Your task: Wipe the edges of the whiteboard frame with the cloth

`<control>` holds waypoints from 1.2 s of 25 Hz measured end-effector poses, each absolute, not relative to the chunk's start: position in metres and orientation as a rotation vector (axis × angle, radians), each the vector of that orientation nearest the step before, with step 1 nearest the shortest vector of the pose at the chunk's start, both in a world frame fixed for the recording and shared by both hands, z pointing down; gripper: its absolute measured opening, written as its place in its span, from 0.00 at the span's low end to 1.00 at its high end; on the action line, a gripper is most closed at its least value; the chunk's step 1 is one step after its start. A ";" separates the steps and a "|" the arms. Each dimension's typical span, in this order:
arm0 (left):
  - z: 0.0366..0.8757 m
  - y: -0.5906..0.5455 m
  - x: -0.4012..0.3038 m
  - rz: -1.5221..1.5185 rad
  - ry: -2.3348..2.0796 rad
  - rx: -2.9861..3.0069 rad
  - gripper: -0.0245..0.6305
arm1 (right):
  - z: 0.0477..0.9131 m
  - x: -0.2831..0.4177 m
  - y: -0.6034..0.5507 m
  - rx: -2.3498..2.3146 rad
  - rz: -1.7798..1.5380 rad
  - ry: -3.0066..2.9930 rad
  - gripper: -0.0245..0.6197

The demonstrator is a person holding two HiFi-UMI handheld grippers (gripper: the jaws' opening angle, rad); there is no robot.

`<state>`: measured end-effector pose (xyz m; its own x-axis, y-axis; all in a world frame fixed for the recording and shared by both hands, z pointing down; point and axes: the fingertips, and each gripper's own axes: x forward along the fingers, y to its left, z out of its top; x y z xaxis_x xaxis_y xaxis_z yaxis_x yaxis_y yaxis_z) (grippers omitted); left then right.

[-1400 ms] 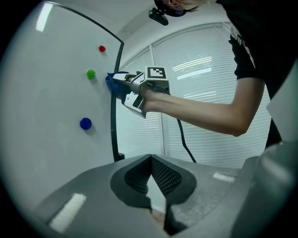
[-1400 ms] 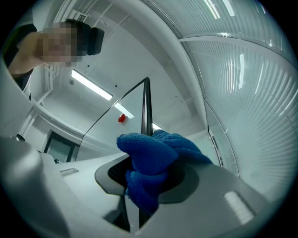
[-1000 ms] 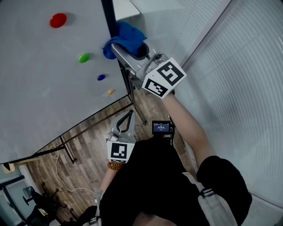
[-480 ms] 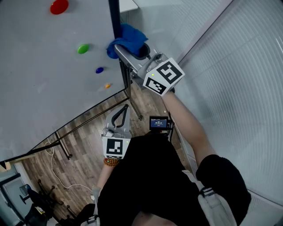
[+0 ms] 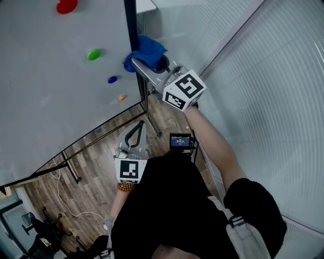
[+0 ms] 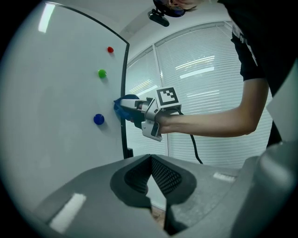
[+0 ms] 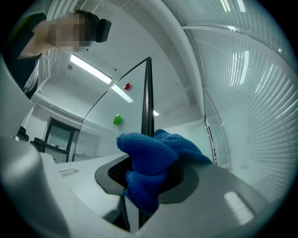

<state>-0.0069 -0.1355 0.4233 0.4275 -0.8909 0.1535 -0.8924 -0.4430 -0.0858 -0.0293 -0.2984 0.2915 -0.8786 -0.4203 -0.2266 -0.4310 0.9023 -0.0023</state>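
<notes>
The whiteboard [image 5: 55,96] fills the left of the head view, with its dark frame edge [image 5: 130,30] running down its right side. A blue cloth [image 5: 147,49] is bunched against that edge, and my right gripper [image 5: 143,65] is shut on it. In the right gripper view the cloth [image 7: 153,160] bulges out between the jaws of the right gripper [image 7: 144,186], straddling the frame edge [image 7: 147,102]. My left gripper [image 5: 133,135] hangs low by my body over the floor, shut and holding nothing. From the left gripper view [image 6: 151,160] the cloth [image 6: 122,105] shows pressed on the frame edge [image 6: 125,83].
Red [image 5: 66,5], green [image 5: 93,54], blue [image 5: 112,79] and orange [image 5: 121,97] magnets stick to the board. Below are the stand's black legs [image 5: 76,152], a wooden floor with a white cable [image 5: 68,202], and a small screen device [image 5: 181,142]. White blinds [image 5: 273,101] close off the right.
My right gripper has slid the cloth a little further down the frame edge, away from the red and green magnets. The left gripper has sunk slightly lower and stays shut.
</notes>
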 end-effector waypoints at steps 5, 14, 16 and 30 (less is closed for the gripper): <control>0.423 -0.136 -0.007 0.297 -1.652 2.634 0.04 | 0.304 -0.030 -0.304 -0.679 0.076 2.883 0.27; 0.433 -0.120 -0.017 0.322 -1.651 2.634 0.04 | 0.339 -0.032 -0.298 -0.743 0.109 2.907 0.27; 0.437 -0.119 -0.024 0.343 -1.659 2.619 0.04 | 0.346 -0.033 -0.301 -0.759 0.111 2.907 0.27; 0.449 -0.094 -0.052 0.378 -1.726 2.537 0.04 | 0.405 -0.034 -0.298 -0.837 0.316 3.040 0.27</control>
